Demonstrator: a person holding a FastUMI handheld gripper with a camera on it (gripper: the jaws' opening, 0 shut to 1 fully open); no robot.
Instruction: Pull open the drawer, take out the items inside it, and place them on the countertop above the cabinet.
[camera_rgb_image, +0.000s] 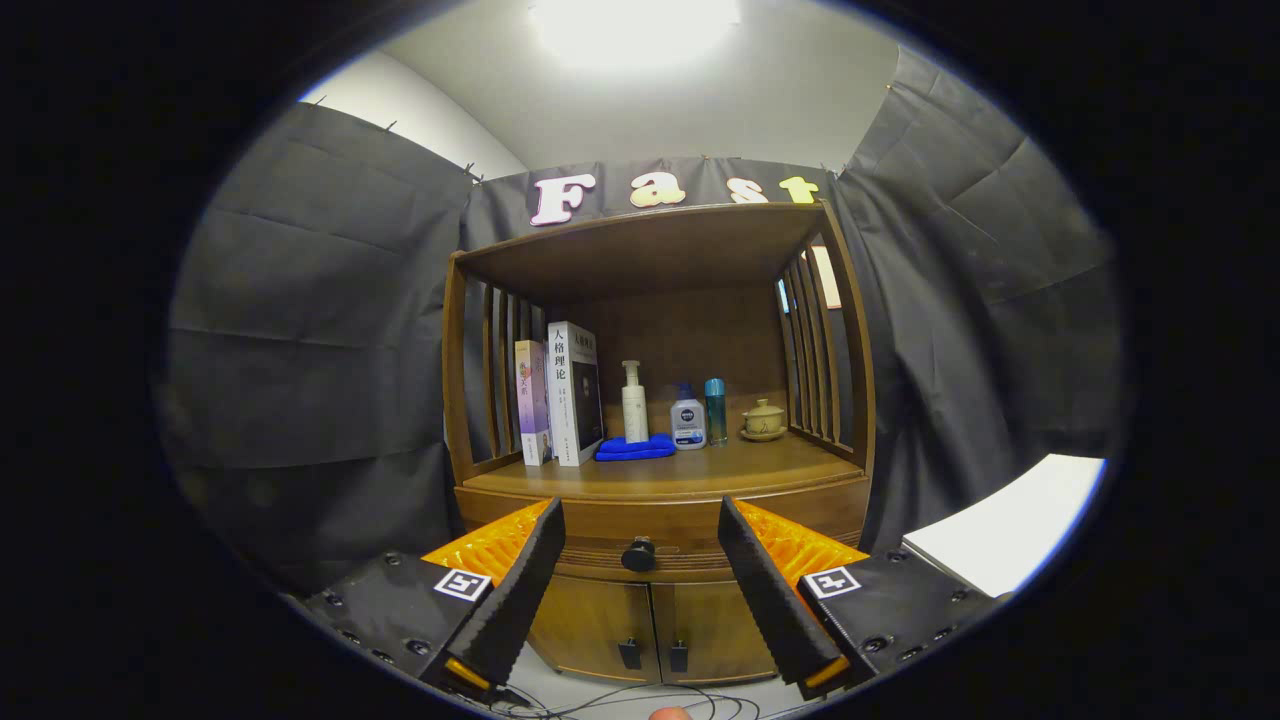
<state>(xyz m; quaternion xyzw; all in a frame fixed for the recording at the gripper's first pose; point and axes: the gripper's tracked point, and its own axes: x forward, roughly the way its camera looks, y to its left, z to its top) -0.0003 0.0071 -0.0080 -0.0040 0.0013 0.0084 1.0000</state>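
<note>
A brown wooden cabinet (660, 480) stands ahead against the black cloth wall. Its drawer (640, 530) is closed, and a round dark knob (638, 554) sits at the drawer's middle. My gripper (640, 520) is open, its two fingers spread wide to either side of the knob and still short of it. Nothing is between the fingers. The countertop (680, 470) above the drawer carries two upright books (560, 395), a white pump bottle (634, 402), a folded blue cloth (636, 448), a small white bottle (688, 420), a teal bottle (715, 410) and a lidded cup on a saucer (763, 419).
Below the drawer are two closed doors with small dark handles (653, 655). Slatted side walls and a top shelf (650, 240) enclose the countertop. A white surface (1010, 525) lies to the right. Thin cables (620, 700) trail on the floor below the fingers.
</note>
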